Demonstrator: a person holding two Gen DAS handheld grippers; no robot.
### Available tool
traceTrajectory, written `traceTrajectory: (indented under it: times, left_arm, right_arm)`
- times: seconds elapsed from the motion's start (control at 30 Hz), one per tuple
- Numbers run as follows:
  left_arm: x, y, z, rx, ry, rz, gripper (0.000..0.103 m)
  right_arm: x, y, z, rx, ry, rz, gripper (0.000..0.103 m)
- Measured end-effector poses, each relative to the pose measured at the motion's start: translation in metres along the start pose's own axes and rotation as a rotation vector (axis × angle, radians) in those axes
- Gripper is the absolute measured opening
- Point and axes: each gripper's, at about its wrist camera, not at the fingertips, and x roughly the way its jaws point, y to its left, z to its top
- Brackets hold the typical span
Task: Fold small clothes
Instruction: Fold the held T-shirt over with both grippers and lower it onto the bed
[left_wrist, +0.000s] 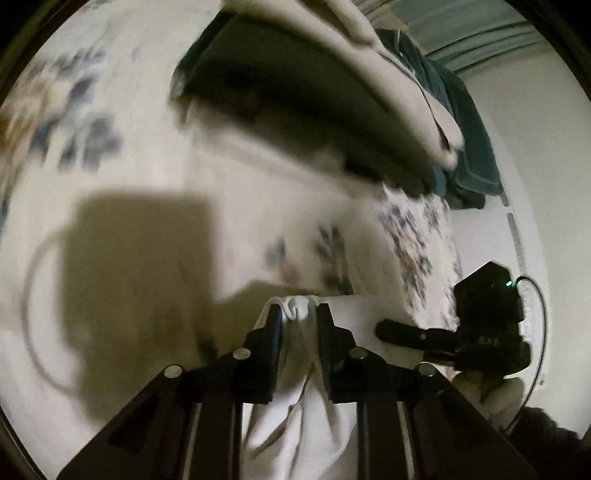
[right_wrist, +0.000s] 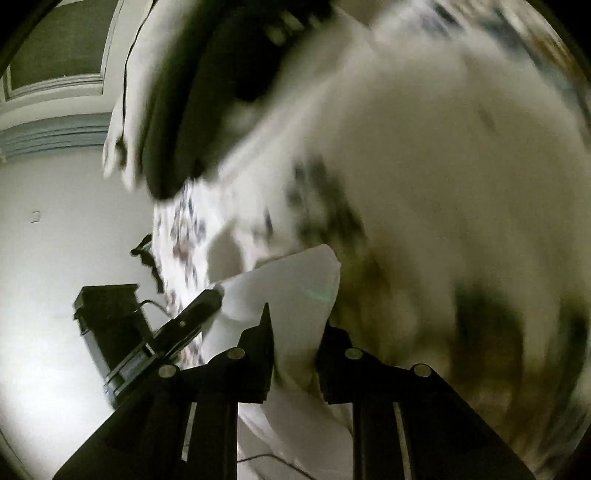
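Note:
A small white garment hangs between my two grippers above a floral bedsheet. My left gripper is shut on one bunched corner of it. In the left wrist view the right gripper pinches the cloth's far edge at the right. In the right wrist view my right gripper is shut on the white garment, and the left gripper's finger grips its other corner at the left. The view is blurred by motion.
A stack of folded clothes, cream on dark with teal behind, lies on the bed ahead; it also shows in the right wrist view. A white wall and the bed edge are beside it.

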Motion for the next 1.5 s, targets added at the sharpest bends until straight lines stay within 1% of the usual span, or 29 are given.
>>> traceTrajectory:
  times: [0.03, 0.07, 0.1, 0.13, 0.17, 0.2, 0.23, 0.33, 0.43, 0.47, 0.5, 0.53, 0.57, 0.6, 0.73, 0.83, 0.93, 1.0, 1.03, 1.07, 1.1, 1.17, 1.2, 1.23, 1.3, 1.37, 1.4, 1.43, 1.5]
  left_arm:
    - [0.005, 0.008, 0.013, -0.043, 0.013, 0.006, 0.017]
    - [0.006, 0.013, 0.018, -0.066, 0.021, 0.015, 0.018]
    - [0.004, 0.016, 0.019, -0.076, 0.024, 0.016, 0.022]
    - [-0.003, 0.019, 0.015, -0.084, 0.018, 0.016, 0.028]
    - [-0.013, 0.020, 0.007, -0.090, 0.005, 0.027, 0.050]
    - [-0.023, 0.021, -0.003, -0.099, -0.014, 0.026, 0.068]
    - [-0.031, 0.022, -0.013, -0.111, -0.033, 0.020, 0.069]
    - [-0.042, 0.022, -0.052, -0.156, -0.031, -0.017, 0.069]
    - [-0.035, 0.014, -0.079, -0.133, -0.026, 0.009, 0.069]
    - [-0.032, 0.014, -0.083, -0.128, -0.025, 0.020, 0.067]
    - [-0.024, 0.011, -0.092, -0.112, -0.020, 0.039, 0.056]
    - [-0.018, 0.007, -0.097, -0.094, -0.014, 0.043, 0.037]
    - [-0.014, 0.003, -0.100, -0.081, -0.004, 0.061, 0.005]
    - [-0.014, 0.001, -0.103, -0.062, 0.004, 0.085, 0.005]
    - [-0.039, -0.014, -0.107, -0.032, -0.083, 0.074, 0.005]
    - [-0.056, -0.016, -0.110, -0.035, -0.113, 0.081, 0.005]
    - [-0.046, -0.002, -0.116, -0.048, -0.063, 0.125, 0.005]
    - [-0.038, 0.014, -0.121, -0.108, 0.001, 0.123, 0.009]
    - [-0.038, 0.018, -0.121, -0.136, 0.009, 0.117, 0.011]
    - [-0.041, 0.019, -0.123, -0.148, 0.004, 0.119, 0.023]
    - [-0.047, 0.021, -0.120, -0.162, -0.020, 0.107, 0.033]
    - [-0.058, 0.020, -0.115, -0.172, -0.066, 0.076, 0.044]
    - [-0.060, 0.020, -0.110, -0.178, -0.086, 0.062, 0.053]
    - [-0.061, 0.020, -0.101, -0.188, -0.109, 0.037, 0.056]
    - [-0.056, 0.018, -0.089, -0.193, -0.118, 0.017, 0.056]
    - [-0.046, 0.012, -0.076, -0.169, -0.111, 0.009, 0.056]
    - [-0.038, 0.006, -0.070, -0.144, -0.096, 0.018, 0.056]
    - [-0.032, 0.003, -0.067, -0.128, -0.082, 0.024, 0.056]
    - [-0.029, -0.002, -0.066, -0.101, -0.067, 0.039, 0.056]
  right_arm:
    - [0.006, 0.003, 0.015, 0.001, 0.022, -0.049, 0.025]
    - [0.014, 0.004, 0.026, 0.016, 0.044, -0.110, 0.033]
    - [0.014, 0.002, 0.030, 0.038, 0.070, -0.156, 0.037]
    - [0.011, 0.001, 0.028, 0.045, 0.074, -0.152, 0.040]
    - [0.003, 0.000, 0.022, 0.049, 0.064, -0.140, 0.047]
    - [-0.006, -0.003, 0.014, 0.049, 0.048, -0.125, 0.049]
    - [-0.017, -0.007, 0.001, 0.052, 0.028, -0.103, 0.049]
    - [-0.033, -0.030, -0.038, 0.120, 0.016, -0.082, 0.049]
    - [-0.032, -0.051, -0.072, 0.172, 0.020, -0.075, 0.049]
    - [-0.030, -0.059, -0.080, 0.184, 0.021, -0.072, 0.049]
    - [-0.027, -0.065, -0.090, 0.201, 0.016, -0.068, 0.049]
    - [-0.026, -0.068, -0.095, 0.207, 0.009, -0.060, 0.048]
    - [-0.025, -0.068, -0.099, 0.210, -0.015, -0.051, 0.034]
    - [-0.023, -0.065, -0.102, 0.202, -0.040, -0.075, 0.014]
    - [-0.028, -0.043, -0.114, 0.136, -0.109, -0.103, 0.011]
    - [-0.030, -0.024, -0.125, 0.078, -0.117, -0.095, 0.010]
    - [-0.015, -0.019, -0.130, 0.050, -0.054, -0.154, 0.010]
    - [-0.001, -0.023, -0.128, 0.042, 0.037, -0.224, 0.011]
    - [0.002, -0.024, -0.124, 0.041, 0.054, -0.244, 0.013]
    - [0.002, -0.021, -0.119, 0.038, 0.057, -0.255, 0.020]
    - [-0.002, -0.019, -0.115, 0.027, 0.044, -0.267, 0.031]
    - [-0.016, -0.013, -0.105, 0.009, -0.016, -0.292, 0.046]
    - [-0.024, -0.014, -0.104, 0.007, -0.036, -0.284, 0.048]
    - [-0.030, -0.015, -0.100, 0.010, -0.044, -0.261, 0.048]
    - [-0.035, -0.018, -0.098, 0.019, -0.039, -0.236, 0.048]
    - [-0.026, -0.011, -0.100, -0.006, 0.013, -0.231, 0.048]
    - [-0.019, -0.009, -0.106, -0.046, 0.065, -0.244, 0.048]
    - [-0.004, -0.007, -0.114, -0.108, 0.141, -0.318, 0.048]
    - [0.008, -0.009, -0.127, -0.172, 0.173, -0.421, 0.047]
